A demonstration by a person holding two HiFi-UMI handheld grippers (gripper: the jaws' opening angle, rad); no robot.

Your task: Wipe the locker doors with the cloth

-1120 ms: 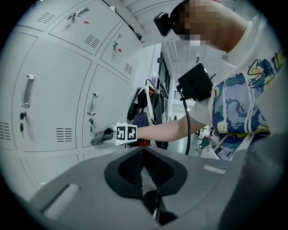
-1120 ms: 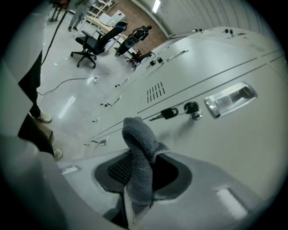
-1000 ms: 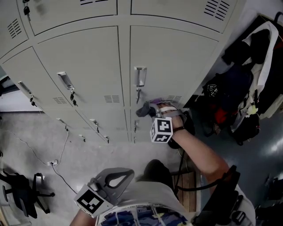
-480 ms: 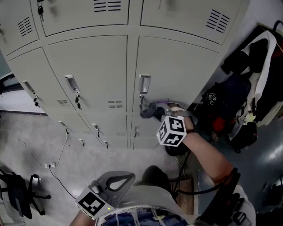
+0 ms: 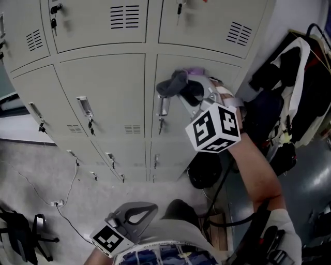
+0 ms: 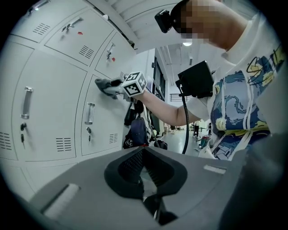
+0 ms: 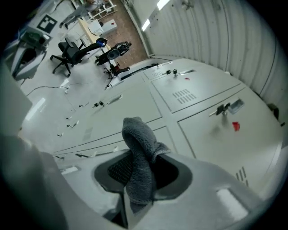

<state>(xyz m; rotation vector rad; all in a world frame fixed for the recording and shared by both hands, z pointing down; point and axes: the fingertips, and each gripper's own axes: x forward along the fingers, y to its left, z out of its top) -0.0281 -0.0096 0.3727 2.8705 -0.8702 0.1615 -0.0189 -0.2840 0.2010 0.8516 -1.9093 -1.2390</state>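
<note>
Grey-beige locker doors [image 5: 101, 85] fill the head view. My right gripper [image 5: 187, 89] is shut on a dark grey cloth [image 5: 172, 83] and holds it against the top left part of the middle-row right door [image 5: 178, 127], above that door's handle [image 5: 163, 105]. In the right gripper view the cloth [image 7: 140, 161] stands folded between the jaws in front of the door panels. The left gripper view shows the cloth [image 6: 107, 84] on that door from the side. My left gripper [image 5: 133, 213] hangs low by my body, away from the lockers, shut [image 6: 151, 204] on nothing.
Bags and clothes [image 5: 292, 88] hang to the right of the lockers, and a black bag [image 5: 204, 171] sits on the floor below them. A cable [image 5: 62, 199] runs over the floor on the left, near an office chair [image 5: 20, 233]. Keys [image 5: 53, 10] hang in several locks.
My right gripper has carried the cloth up the door, from beside the low vent to above the handle. The head view has tilted up. The left gripper has stayed put.
</note>
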